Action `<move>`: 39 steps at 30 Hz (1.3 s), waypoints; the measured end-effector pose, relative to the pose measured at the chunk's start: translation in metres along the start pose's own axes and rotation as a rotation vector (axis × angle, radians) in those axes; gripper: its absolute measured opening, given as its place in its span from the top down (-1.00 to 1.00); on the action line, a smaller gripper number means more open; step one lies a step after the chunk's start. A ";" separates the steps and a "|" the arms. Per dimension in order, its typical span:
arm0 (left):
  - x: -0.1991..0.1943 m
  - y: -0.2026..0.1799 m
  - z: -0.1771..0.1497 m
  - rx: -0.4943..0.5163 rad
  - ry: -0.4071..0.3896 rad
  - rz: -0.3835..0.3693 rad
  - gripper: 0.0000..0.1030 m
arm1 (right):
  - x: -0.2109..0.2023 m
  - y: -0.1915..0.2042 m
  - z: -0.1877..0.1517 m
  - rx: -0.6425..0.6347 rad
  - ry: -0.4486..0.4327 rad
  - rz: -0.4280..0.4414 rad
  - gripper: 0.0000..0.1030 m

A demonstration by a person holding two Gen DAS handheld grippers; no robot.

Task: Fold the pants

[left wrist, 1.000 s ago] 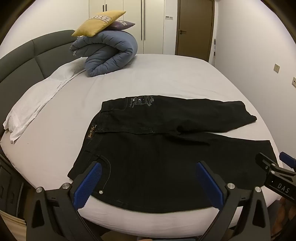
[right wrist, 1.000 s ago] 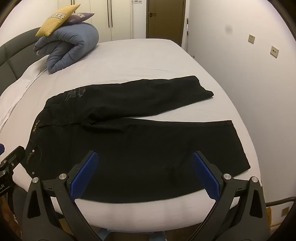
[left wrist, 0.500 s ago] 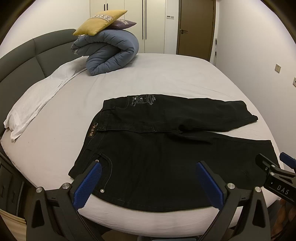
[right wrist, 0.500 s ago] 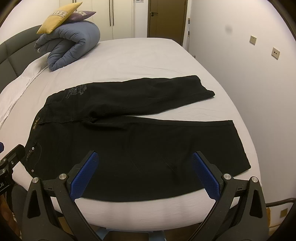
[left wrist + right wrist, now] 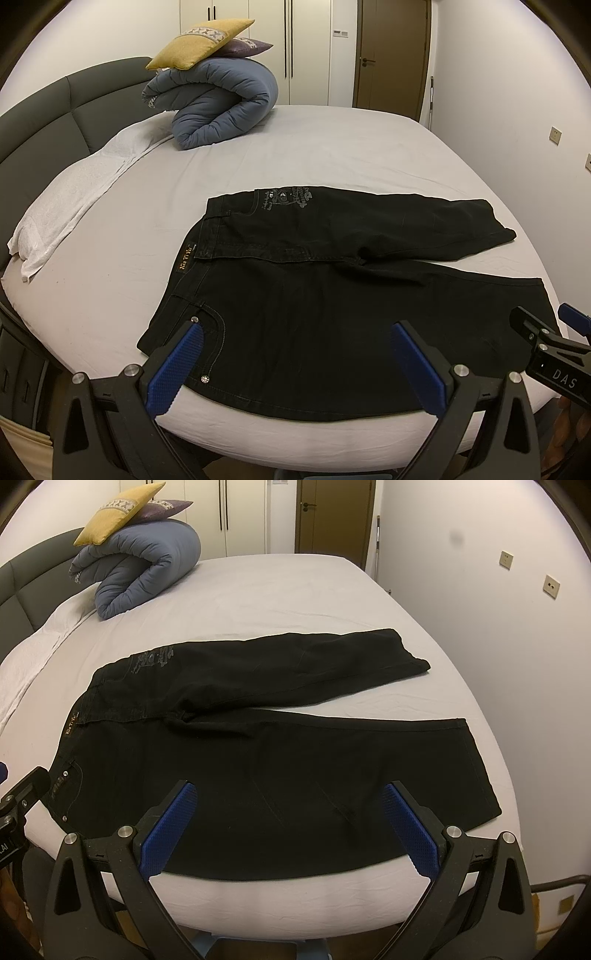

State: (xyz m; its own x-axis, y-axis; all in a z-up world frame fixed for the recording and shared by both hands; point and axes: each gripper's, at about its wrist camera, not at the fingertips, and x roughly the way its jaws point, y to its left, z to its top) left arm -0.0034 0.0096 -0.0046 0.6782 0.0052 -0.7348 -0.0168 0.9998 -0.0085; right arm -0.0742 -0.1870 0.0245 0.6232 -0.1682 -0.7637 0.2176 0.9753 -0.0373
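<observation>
Black pants (image 5: 314, 295) lie spread flat on the bed, waistband to the left, both legs running right and splayed apart; they also show in the right wrist view (image 5: 258, 757). My left gripper (image 5: 295, 354) is open and empty, hovering above the near edge by the waist pocket. My right gripper (image 5: 288, 819) is open and empty, above the near leg's lower edge. Each gripper's tip shows at the edge of the other's view.
A rolled blue duvet (image 5: 221, 107) with a yellow cushion (image 5: 203, 44) on top sits at the far left of the bed. A white pillow (image 5: 74, 192) lies along the grey headboard (image 5: 55, 107). A wall (image 5: 517, 627) runs close along the bed's right side.
Both grippers have drawn back and up slightly, so the pants sit a little lower and farther in view. Jaws stay open; the pants have not moved.
</observation>
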 end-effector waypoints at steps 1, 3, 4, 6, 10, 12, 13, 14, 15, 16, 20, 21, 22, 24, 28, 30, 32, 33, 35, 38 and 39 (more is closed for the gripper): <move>0.000 0.000 0.000 0.000 0.001 0.000 -1.00 | 0.000 0.001 -0.001 -0.002 0.000 0.000 -0.99; -0.001 0.001 -0.001 -0.001 0.001 -0.001 -1.00 | 0.000 0.001 -0.002 -0.002 0.001 0.000 -0.99; 0.000 0.001 -0.002 -0.001 0.001 -0.001 -1.00 | 0.000 0.001 -0.002 -0.002 0.000 0.000 -0.99; 0.000 0.001 -0.002 -0.001 0.002 0.000 -1.00 | 0.000 0.002 -0.002 -0.001 0.002 -0.001 -0.99; 0.000 0.000 -0.001 -0.001 0.001 0.001 -1.00 | 0.001 0.001 -0.002 -0.001 0.002 0.001 -0.99; -0.001 0.001 -0.001 -0.001 0.002 0.001 -1.00 | 0.001 0.001 -0.002 -0.001 0.002 0.002 -0.99; -0.001 0.001 -0.002 -0.001 0.002 0.001 -1.00 | 0.000 0.001 -0.002 -0.001 0.002 0.002 -0.99; 0.000 0.000 -0.001 -0.001 0.002 0.002 -1.00 | 0.001 0.001 -0.002 -0.002 0.002 0.002 -0.99; -0.001 0.001 -0.001 0.000 0.002 0.001 -1.00 | 0.001 0.002 -0.003 -0.003 0.003 0.002 -0.99; 0.000 0.000 -0.001 -0.001 0.002 0.001 -1.00 | 0.001 0.002 -0.003 -0.002 0.003 0.003 -0.99; 0.000 0.000 -0.001 0.000 0.003 0.002 -1.00 | 0.001 0.002 -0.004 -0.004 0.004 0.003 -0.99; -0.001 0.000 -0.001 0.000 0.003 0.001 -1.00 | 0.001 0.003 -0.005 -0.004 0.005 0.003 -0.99; -0.001 0.000 -0.001 0.000 0.003 0.001 -1.00 | 0.001 0.003 -0.004 -0.004 0.004 0.003 -0.99; 0.000 0.000 -0.001 0.000 0.002 0.002 -1.00 | 0.001 0.003 -0.004 -0.004 0.005 0.002 -0.99; 0.000 0.000 -0.001 0.000 0.003 0.002 -1.00 | 0.001 0.005 -0.005 -0.005 0.006 0.003 -0.99; 0.000 0.000 -0.001 0.001 0.003 0.002 -1.00 | 0.001 0.006 -0.006 -0.005 0.006 0.003 -0.99; 0.000 0.000 0.000 0.001 0.004 0.002 -1.00 | 0.001 0.005 -0.005 -0.005 0.006 0.003 -0.99; -0.001 0.000 -0.001 0.001 0.004 0.002 -1.00 | 0.001 0.006 -0.006 -0.004 0.007 0.003 -0.99; 0.000 -0.001 0.000 0.002 0.004 0.003 -1.00 | 0.001 0.005 -0.004 -0.005 0.007 0.002 -0.99; -0.001 0.000 0.000 0.002 0.003 0.003 -1.00 | 0.001 0.007 -0.006 -0.006 0.008 0.003 -0.99; -0.001 0.001 -0.001 0.001 0.003 0.004 -1.00 | 0.000 0.008 -0.008 -0.007 0.008 0.004 -0.99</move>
State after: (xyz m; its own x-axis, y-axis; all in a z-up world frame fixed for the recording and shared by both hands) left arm -0.0047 0.0111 -0.0049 0.6762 0.0087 -0.7367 -0.0183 0.9998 -0.0050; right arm -0.0780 -0.1783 0.0191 0.6179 -0.1634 -0.7691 0.2103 0.9769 -0.0386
